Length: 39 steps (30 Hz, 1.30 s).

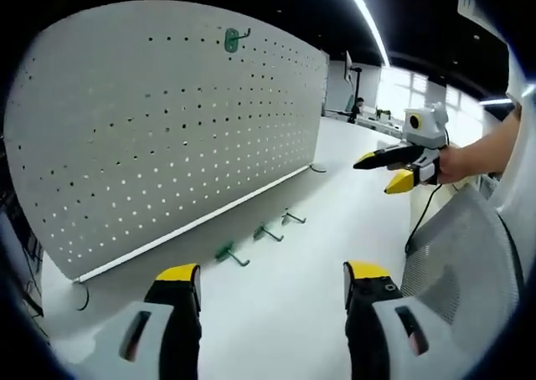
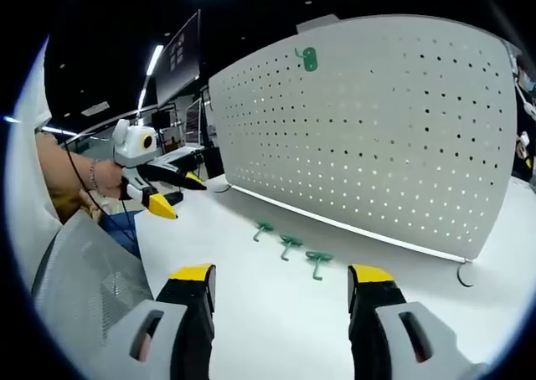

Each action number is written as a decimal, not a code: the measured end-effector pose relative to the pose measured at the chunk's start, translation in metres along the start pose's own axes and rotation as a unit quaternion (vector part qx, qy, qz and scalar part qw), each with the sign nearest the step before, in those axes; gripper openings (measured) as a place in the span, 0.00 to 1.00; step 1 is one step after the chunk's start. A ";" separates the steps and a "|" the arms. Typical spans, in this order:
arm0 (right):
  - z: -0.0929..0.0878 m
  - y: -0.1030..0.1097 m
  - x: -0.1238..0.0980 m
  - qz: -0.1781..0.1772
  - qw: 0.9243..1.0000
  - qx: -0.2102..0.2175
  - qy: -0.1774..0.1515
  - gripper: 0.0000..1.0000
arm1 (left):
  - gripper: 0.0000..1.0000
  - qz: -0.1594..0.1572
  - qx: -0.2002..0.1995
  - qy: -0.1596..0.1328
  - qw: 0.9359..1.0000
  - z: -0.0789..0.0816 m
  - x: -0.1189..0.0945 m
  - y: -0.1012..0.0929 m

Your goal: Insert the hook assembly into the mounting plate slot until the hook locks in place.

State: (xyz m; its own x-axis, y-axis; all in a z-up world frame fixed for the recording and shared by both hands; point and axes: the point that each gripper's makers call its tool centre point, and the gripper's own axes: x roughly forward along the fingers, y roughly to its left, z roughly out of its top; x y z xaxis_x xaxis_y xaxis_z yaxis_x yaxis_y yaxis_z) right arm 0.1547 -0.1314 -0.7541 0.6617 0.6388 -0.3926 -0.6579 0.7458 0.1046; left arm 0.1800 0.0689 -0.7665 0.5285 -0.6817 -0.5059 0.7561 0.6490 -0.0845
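The pegboard (image 1: 167, 129) is standing upright along the far side of the white surface (image 1: 276, 305), already wearing one green hook (image 1: 232, 39) near its top edge, while three loose green hooks (image 2: 289, 245) are lying in a row at its foot, shafts pointing away from the board. Both hand-held grippers are hovering empty with jaws spread: the left hand-held gripper (image 1: 272, 281) and the right hand-held gripper (image 2: 280, 284) are each facing that row dead ahead, and I'm judging neither clearly nearer.

pegboard (image 1: 167, 120): matt perforated metal | hooks (image 2: 289, 244): green plastic | table (image 1: 285, 305): smooth white
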 end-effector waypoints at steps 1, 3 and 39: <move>-0.001 0.000 0.000 0.001 1.000 0.000 0.002 0.62 | 0.72 0.000 0.001 0.001 1.000 0.000 0.001 0.001; 0.000 0.000 0.000 0.003 1.000 0.001 0.003 0.62 | 0.72 -0.007 0.004 0.010 1.000 0.002 0.004 0.001; 0.001 0.006 -0.010 0.020 1.000 0.002 0.008 0.63 | 0.75 -0.101 0.151 0.171 0.968 -0.030 0.049 0.020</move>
State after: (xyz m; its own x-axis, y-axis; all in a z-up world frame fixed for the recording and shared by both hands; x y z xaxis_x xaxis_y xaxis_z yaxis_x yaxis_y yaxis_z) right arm 0.1445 -0.1333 -0.7484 0.6292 0.6644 -0.4034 -0.6820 0.7209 0.1234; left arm 0.2095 0.0587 -0.8192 0.2393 -0.5991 -0.7641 0.9364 0.3505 0.0184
